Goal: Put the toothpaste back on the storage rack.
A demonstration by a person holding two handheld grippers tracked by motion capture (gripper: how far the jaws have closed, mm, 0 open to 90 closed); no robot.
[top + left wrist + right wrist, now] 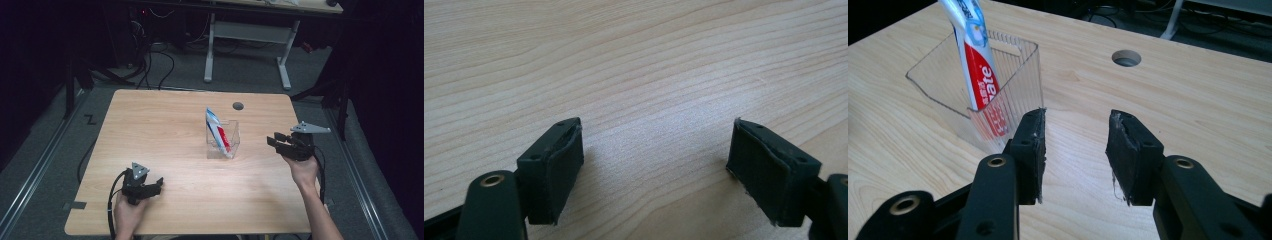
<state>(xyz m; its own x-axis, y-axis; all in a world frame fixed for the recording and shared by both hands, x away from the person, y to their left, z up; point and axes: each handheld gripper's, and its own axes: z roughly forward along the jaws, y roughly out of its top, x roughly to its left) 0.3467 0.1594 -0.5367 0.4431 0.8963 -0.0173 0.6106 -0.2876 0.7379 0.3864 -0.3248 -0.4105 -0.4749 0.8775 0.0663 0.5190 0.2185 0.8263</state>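
While a person sits at a light wooden table, a clear plastic square container stands near its middle, just in front of a round cable hole. Inside it a red, white and blue toothpaste tube stands tilted, its top leaning out above the rim. Held to the right of the container and apart from it, the right gripper has its black jaws partly spread with nothing between them. Near the table's front left edge, the left gripper rests low over bare wood, jaws wide and empty.
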